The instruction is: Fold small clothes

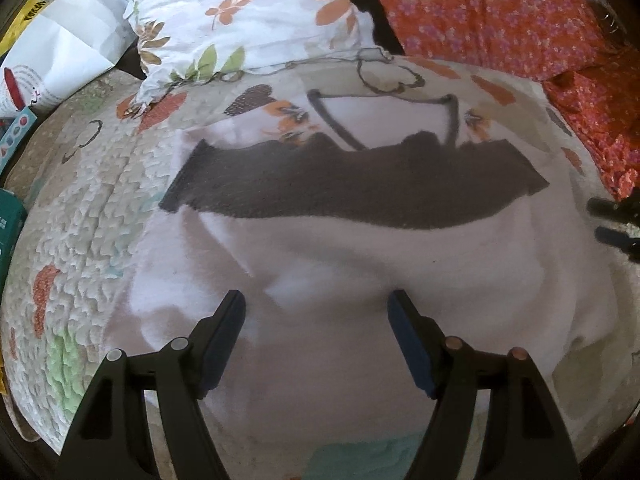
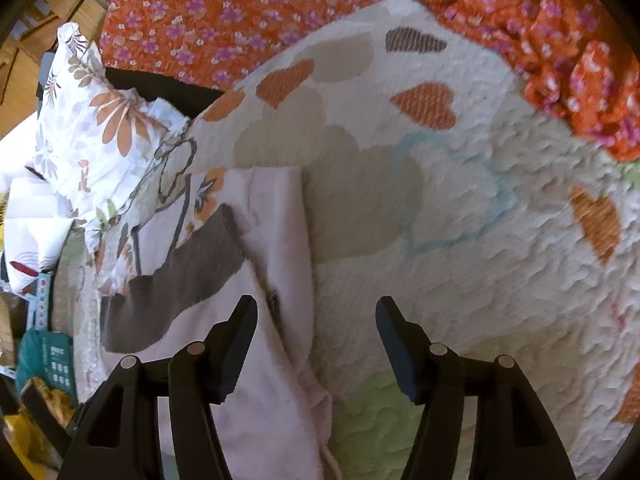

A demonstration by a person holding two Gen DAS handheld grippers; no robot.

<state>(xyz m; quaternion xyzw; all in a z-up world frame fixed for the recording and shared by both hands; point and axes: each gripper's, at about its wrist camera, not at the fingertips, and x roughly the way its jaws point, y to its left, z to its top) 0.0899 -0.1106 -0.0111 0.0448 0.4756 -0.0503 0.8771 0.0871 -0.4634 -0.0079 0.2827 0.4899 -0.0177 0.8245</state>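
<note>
Between the fingers of the left claw [image 1: 316, 300] there is nothing gripped: the jaws stand wide, hovering over the near part of the pale pink garment [image 1: 340, 280], which lies spread on the quilted bedspread [image 1: 80, 220]. Ahead of that claw a broad dark grey band [image 1: 352, 188] runs across the cloth, and beyond it a thin dark strap loop [image 1: 340, 120] lies flat toward the floral pillow [image 1: 240, 20]. Over on the far right edge of this view the right claw [image 2: 316, 308] just peeks in, beside the garment's side. From its own camera, that right claw is also wide and empty, its left finger over the garment's right edge [image 2: 304, 260], its right finger over bare quilt. Further out, orange flowered fabric [image 2: 240, 12] bunches along the back of the bed. Now, my read: the garment looks laid out and a fold is about to be set up. To do it well, each claw should come down on a single edge, pinch one layer cleanly without catching the quilt, then lift and carry both sides evenly so the grey band stays straight. The soft cloth will sag and wrinkle if one side leads.
</note>
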